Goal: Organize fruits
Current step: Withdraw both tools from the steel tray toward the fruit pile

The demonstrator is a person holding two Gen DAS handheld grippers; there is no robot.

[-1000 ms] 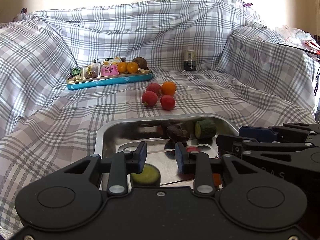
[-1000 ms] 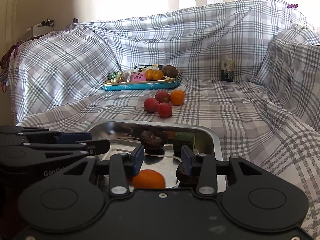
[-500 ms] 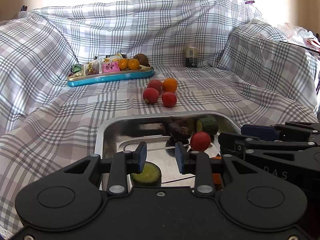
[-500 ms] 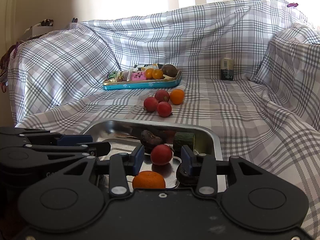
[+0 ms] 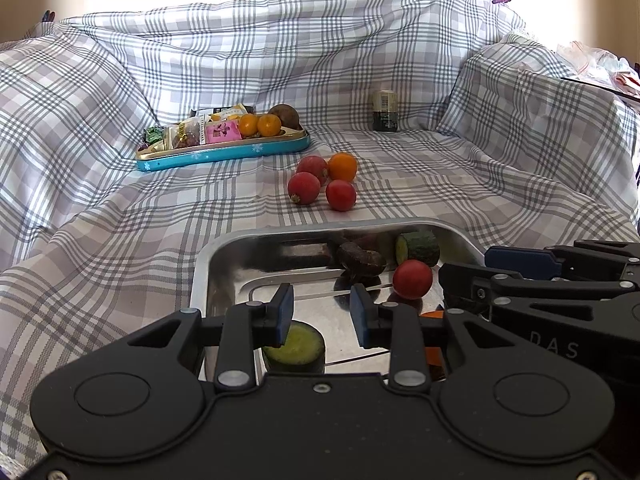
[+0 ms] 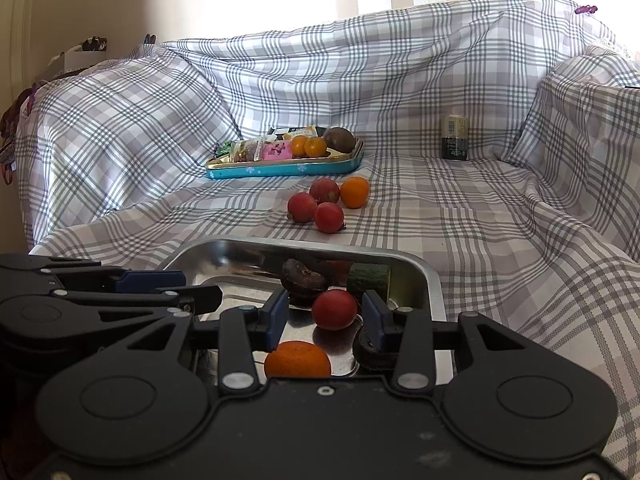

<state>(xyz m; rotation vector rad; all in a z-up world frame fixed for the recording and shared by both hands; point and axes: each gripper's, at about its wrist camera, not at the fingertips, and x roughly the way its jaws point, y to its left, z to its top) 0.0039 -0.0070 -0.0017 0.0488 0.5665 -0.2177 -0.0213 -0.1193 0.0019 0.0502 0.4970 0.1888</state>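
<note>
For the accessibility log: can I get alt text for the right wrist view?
The right gripper, jaws apart and empty, hovers over a metal tray holding a red fruit, an orange and a cucumber chunk. Beyond, loose fruits lie on checked cloth.

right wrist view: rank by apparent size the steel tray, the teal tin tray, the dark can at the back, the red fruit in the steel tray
1. Shiny steel tray, largest.
2. Long teal tin tray.
3. Round red fruit in the steel tray and small dark can with a pale top: they look alike; the fruit sits far nearer the camera, so no ranking.
</note>
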